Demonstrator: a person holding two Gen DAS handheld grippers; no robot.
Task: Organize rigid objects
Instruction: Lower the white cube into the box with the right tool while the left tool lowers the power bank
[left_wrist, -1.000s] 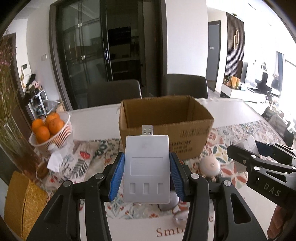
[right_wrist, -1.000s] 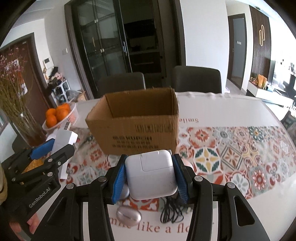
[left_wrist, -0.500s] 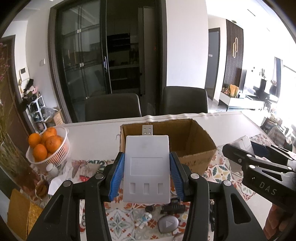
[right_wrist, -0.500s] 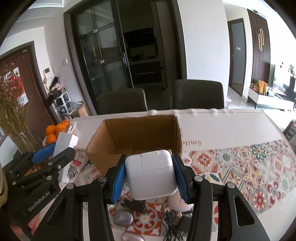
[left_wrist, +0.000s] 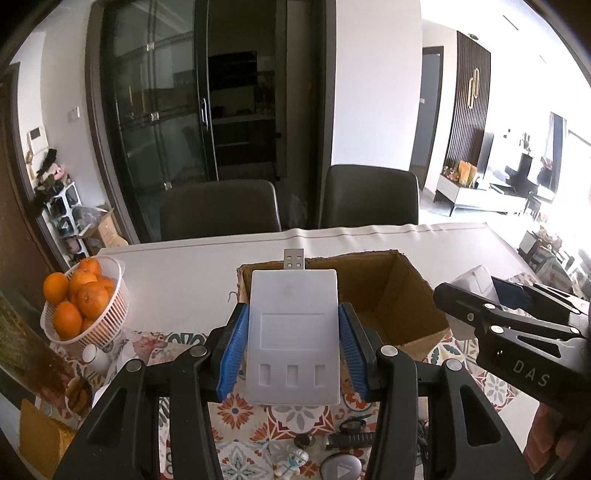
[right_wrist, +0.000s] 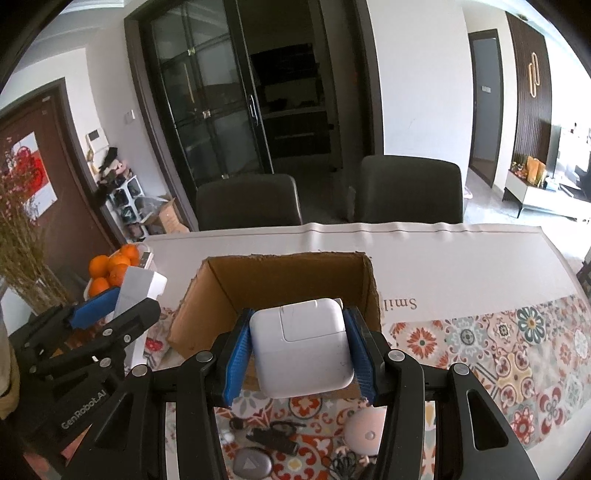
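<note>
My left gripper (left_wrist: 293, 343) is shut on a flat white USB hub (left_wrist: 293, 332) with its plug pointing forward, held above the near edge of an open cardboard box (left_wrist: 402, 295). My right gripper (right_wrist: 299, 343) is shut on a white square power adapter (right_wrist: 301, 350), held over the near side of the same box (right_wrist: 280, 280). The box looks empty where I can see inside. Each gripper shows in the other's view: the right one (left_wrist: 509, 317) and the left one (right_wrist: 103, 314).
Small gadgets and cables lie on the patterned tablecloth (right_wrist: 517, 350) below the grippers: a grey oval device (right_wrist: 253, 463), a pink round device (right_wrist: 364, 432), a black cable (left_wrist: 351, 424). A white basket of oranges (left_wrist: 81, 306) stands left. Two dark chairs (left_wrist: 221, 210) stand behind the table.
Both grippers have risen and moved forward toward the box with their objects held; I now look down into the open box from above.
</note>
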